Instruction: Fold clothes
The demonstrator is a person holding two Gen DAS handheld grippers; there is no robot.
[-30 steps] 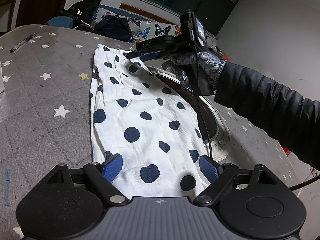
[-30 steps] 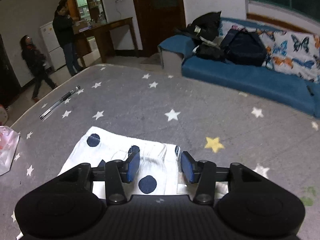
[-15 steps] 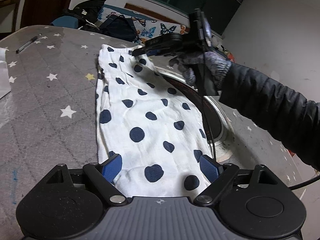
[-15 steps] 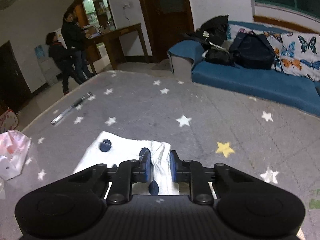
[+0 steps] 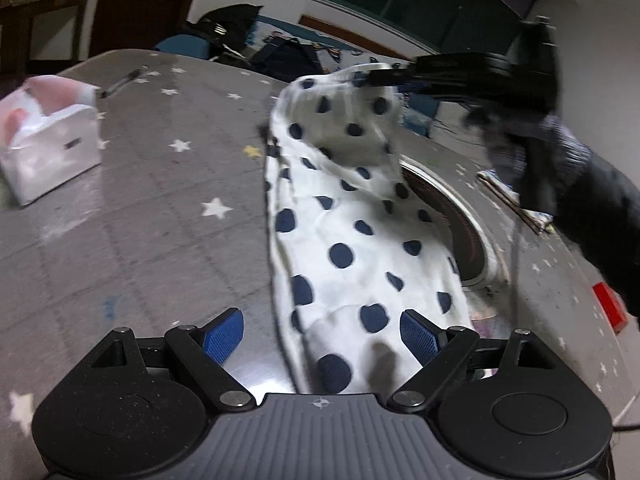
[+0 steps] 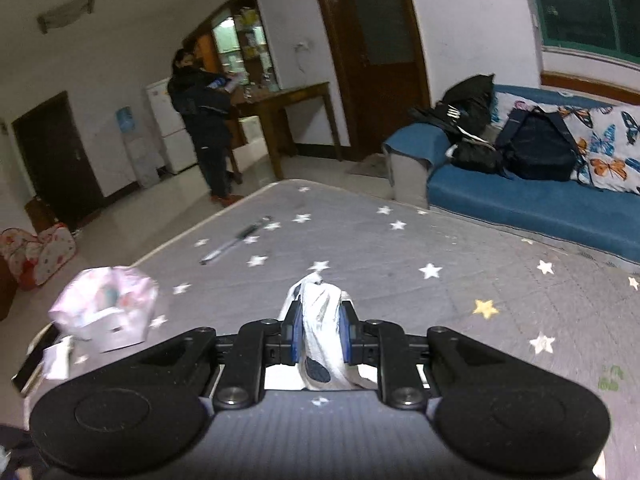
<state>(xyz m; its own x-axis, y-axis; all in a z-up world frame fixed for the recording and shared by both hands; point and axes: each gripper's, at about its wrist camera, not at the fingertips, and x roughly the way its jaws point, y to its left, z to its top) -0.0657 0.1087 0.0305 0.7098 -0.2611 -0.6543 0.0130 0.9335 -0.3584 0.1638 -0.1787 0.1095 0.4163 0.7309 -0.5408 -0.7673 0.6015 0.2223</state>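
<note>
A white garment with navy dots (image 5: pixel 344 216) lies lengthwise on the grey star-patterned table (image 5: pixel 160 184). My right gripper (image 6: pixel 320 334) is shut on its far end, a bunch of white cloth (image 6: pixel 320 320) between the pads, and holds that end lifted above the table; it also shows in the left wrist view (image 5: pixel 380 78). My left gripper (image 5: pixel 322 332) is open, its blue pads either side of the garment's near end, low over the table.
A white and pink tissue pack (image 5: pixel 48 136) sits at the table's left, with a pen (image 6: pixel 236 238) beyond it. A round plate-like disc (image 5: pixel 452 220) lies under the garment's right side. A blue sofa with bags (image 6: pixel 532 184) and a standing person (image 6: pixel 204 120) are beyond.
My right gripper has closed on the garment's far end and lifted it off the table. My left gripper has shifted left, still open at the near end.
</note>
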